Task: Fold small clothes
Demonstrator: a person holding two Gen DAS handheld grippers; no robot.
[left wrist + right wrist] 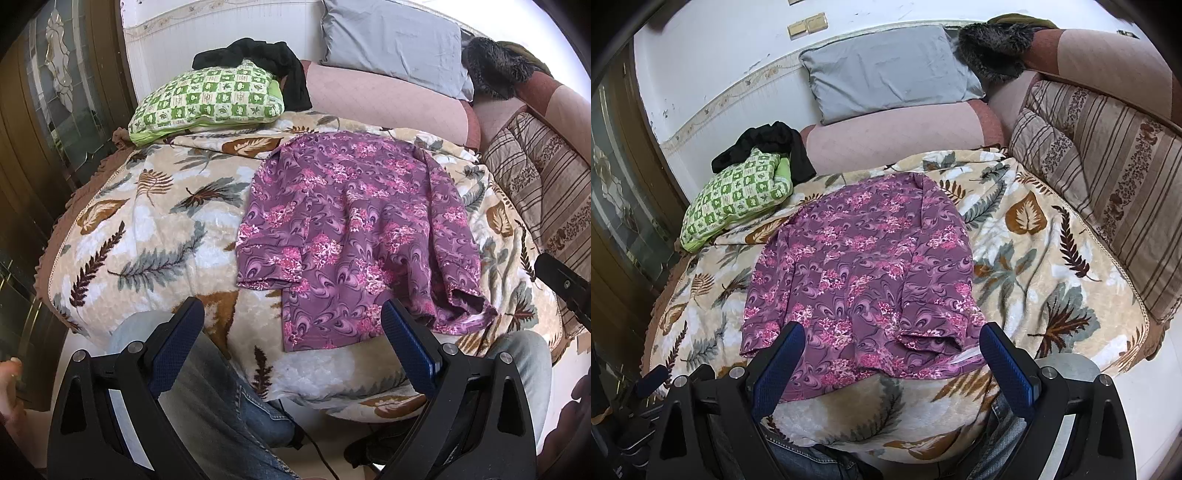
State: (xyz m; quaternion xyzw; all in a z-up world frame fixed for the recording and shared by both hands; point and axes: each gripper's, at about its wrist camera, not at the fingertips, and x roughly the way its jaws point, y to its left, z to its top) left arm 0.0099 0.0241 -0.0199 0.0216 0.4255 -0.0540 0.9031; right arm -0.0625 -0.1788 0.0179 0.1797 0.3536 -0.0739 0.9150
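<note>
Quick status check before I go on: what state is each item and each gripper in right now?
purple floral shirt: spread on the blanket, right sleeve folded in, not held.
left gripper: open, fingers empty, above the near bed edge.
right gripper: open, empty, at the shirt's near hem.
leaf-print blanket: spread over the bed, wrinkled.
green checked pillow: lying on the blanket's far left.
black garment: crumpled behind that pillow.

text: none legible | labels: none | brands: none | numbers: none | views: both wrist cameras
</note>
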